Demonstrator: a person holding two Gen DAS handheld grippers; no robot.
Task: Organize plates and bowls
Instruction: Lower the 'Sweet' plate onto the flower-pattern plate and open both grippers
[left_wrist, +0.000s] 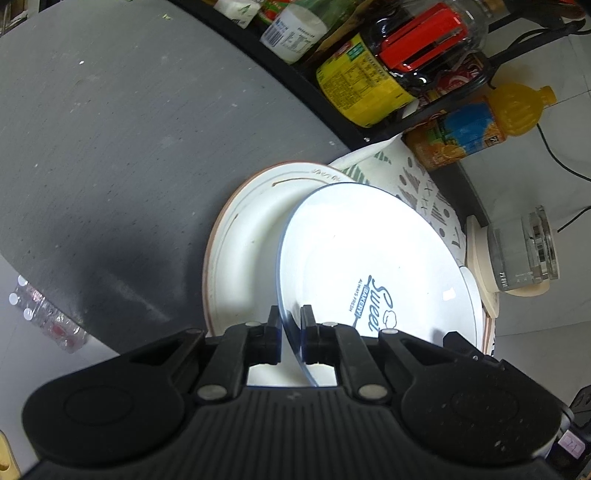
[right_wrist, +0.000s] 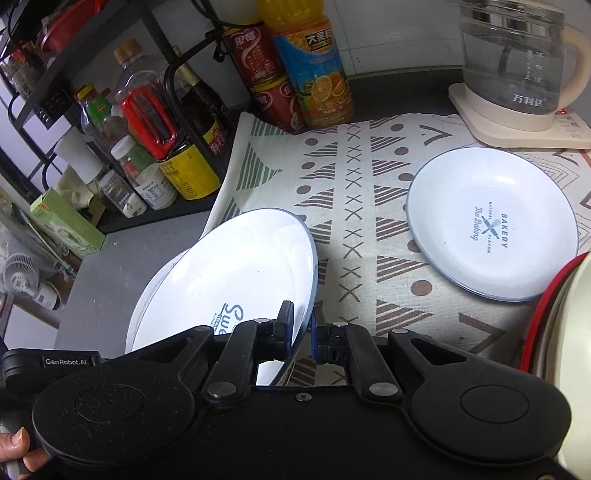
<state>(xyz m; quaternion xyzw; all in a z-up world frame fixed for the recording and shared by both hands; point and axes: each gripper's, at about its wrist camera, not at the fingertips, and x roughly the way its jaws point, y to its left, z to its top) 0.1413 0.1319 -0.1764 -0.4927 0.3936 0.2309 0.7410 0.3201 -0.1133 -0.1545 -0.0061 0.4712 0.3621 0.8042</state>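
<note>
Both grippers are clamped on the rim of the same blue-rimmed plate (left_wrist: 373, 266), the one printed "Sweet Bakery". In the left wrist view the left gripper (left_wrist: 290, 334) has its jaws clenched on the plate's near edge at lower centre. In the right wrist view the right gripper (right_wrist: 303, 332) grips the opposite edge of the plate in the same manner.

The plate is held tilted, at centre of the left wrist view, over a larger brown-rimmed plate (left_wrist: 236, 236) that lies on the grey surface (left_wrist: 110, 147) beside the patterned cloth (right_wrist: 351, 192). Whether its far edge touches the plate beneath cannot be told.

A second blue-rimmed plate (right_wrist: 491, 221), marked "Bakery", lies flat on the cloth at right of the right wrist view, near the kettle base (right_wrist: 517, 122).

Judgement: the step in hand appears to be stacking the held plate onto the larger one. To do it well, level the plate, centre it over the lower plate's well, lower both hands together, and free the jaws only once it rests flat. Uneven lowering risks the plate sliding off toward the bottle rack (left_wrist: 369, 92).
</note>
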